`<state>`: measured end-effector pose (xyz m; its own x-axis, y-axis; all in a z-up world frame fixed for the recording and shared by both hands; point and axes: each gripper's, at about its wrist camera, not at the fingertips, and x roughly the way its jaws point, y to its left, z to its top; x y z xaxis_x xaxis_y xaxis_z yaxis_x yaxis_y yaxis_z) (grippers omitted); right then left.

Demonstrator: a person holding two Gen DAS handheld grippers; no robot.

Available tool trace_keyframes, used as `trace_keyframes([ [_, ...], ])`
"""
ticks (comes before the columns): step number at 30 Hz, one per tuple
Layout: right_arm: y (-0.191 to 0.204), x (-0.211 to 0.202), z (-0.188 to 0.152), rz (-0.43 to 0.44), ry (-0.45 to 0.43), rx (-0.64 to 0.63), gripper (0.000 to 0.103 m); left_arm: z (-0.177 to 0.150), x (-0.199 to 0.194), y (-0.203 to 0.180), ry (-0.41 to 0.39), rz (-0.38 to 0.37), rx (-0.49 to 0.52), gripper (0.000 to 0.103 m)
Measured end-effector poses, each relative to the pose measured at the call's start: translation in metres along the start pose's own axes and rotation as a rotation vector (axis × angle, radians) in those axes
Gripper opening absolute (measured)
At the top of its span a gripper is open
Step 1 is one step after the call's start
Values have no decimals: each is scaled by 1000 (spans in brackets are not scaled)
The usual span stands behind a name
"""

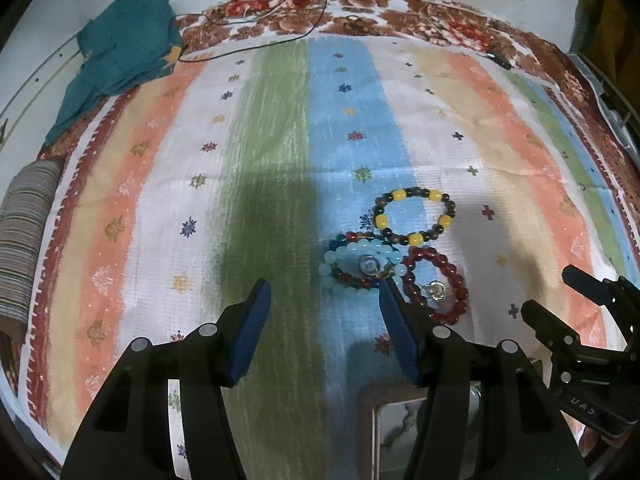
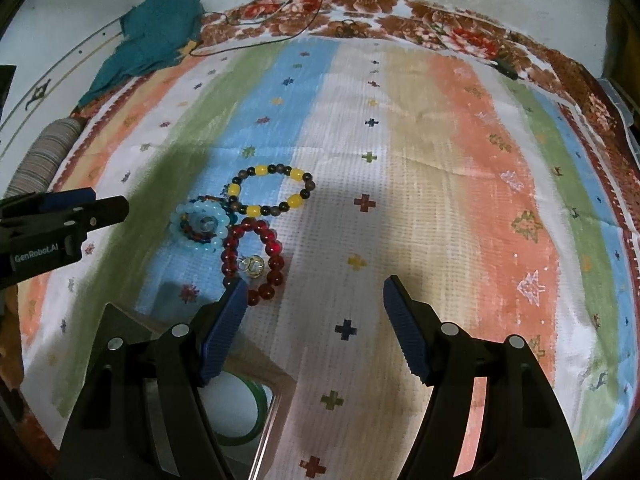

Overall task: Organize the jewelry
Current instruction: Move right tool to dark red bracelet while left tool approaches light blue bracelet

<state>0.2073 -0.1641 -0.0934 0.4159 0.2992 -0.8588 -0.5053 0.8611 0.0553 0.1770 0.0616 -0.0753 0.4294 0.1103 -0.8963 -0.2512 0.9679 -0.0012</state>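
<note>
A: Where do we stand with the jewelry?

B: Both our grippers hang over the striped cloth (image 1: 280, 140) with nothing in them. The left gripper (image 1: 324, 292) has its jaws spread, bare cloth between them. The right gripper (image 2: 312, 292) is spread too, equally empty.

A: And the bracelets?

B: Bunched together just ahead of the jaws. The pale blue bracelet (image 1: 360, 264) lies just beyond the tip of our left gripper's right finger, on top of a multicoloured beaded bracelet (image 1: 352, 238). The dark red bracelet (image 2: 252, 256) runs right up to our right gripper's left fingertip, with a small clear charm (image 2: 251, 266) inside its loop. The yellow-and-brown bracelet (image 2: 272, 192) lies farthest out, touching the others.

A: Why open jaws on both sides?

B: We judge it an approach: each gripper is lined up near one edge of the pile, so either could take a separate piece. The overlap is the risk; lifting one strand may drag its neighbour.

A: Where would they go?

B: Probably the box (image 2: 276, 384) below the jaws, near us, with a green-rimmed ring (image 2: 240, 412) inside it.
</note>
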Motion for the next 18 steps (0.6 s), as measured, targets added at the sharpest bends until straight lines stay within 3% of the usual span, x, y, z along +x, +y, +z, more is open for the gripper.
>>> trace_keyframes([
  [18,-2,33,10,19,67,-8,70,7,33,2,54,-11,13,58],
])
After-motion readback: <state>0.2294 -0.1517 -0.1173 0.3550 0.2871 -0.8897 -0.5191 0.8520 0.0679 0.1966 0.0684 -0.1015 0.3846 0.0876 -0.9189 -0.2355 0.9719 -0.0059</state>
